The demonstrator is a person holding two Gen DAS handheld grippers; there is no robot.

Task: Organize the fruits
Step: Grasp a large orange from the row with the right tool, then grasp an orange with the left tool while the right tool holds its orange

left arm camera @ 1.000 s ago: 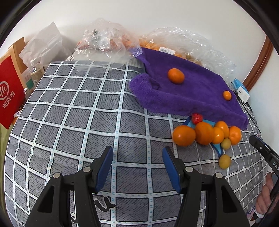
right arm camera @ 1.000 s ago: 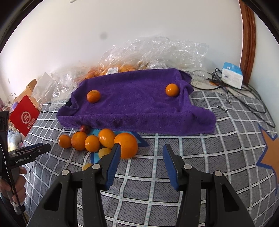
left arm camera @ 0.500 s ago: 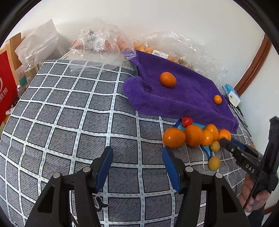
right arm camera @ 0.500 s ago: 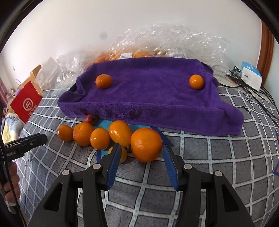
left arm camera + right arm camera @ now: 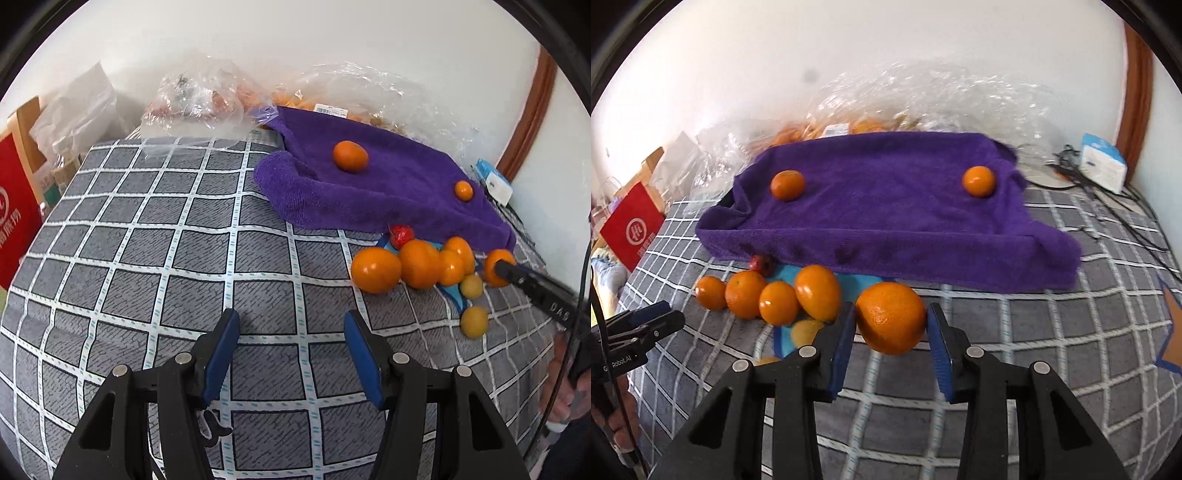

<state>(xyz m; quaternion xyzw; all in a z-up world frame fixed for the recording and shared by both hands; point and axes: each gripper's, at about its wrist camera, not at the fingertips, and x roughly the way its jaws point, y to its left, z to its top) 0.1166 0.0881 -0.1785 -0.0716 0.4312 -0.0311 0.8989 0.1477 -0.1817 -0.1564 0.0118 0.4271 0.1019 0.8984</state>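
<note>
So, right gripper (image 5: 891, 332) is low over the grey checked bedspread (image 5: 1052, 332), jaws spread wide with the large orange (image 5: 891, 317) sitting between the blue pads (image 5: 842, 343). The fruit nearly fills the gap, but whether the pads actually touch it I cannot tell (no squeeze visible). Left of it a row of smaller oranges (image 5: 768, 295) lies touching one another on the bedspread, with a strawberry (image 5: 761, 264) tucked at the towel edge and a yellowish fruit (image 5: 805, 330) partly hidden behind the left finger. Just behind the row the purple towel (image 5: 886, 229) is draped over something raised; two oranges sit on top, one toward the left end (image 5: 788, 184), one toward the right end (image 5: 978, 181), well apart. Clear plastic bags (image 5: 923, 99) are piled against the wall behind it.

Left gripper (image 5: 291, 343) hovers over bare bedspread, jaws wide apart, holding nothing. From its view the fruit cluster (image 5: 417, 264) lies off to the right, two small yellow fruits (image 5: 474, 321) beside it, and a finger of the right gripper reaches in at the cluster's far end. Red bag (image 5: 14, 210) stands at the left edge.
</note>
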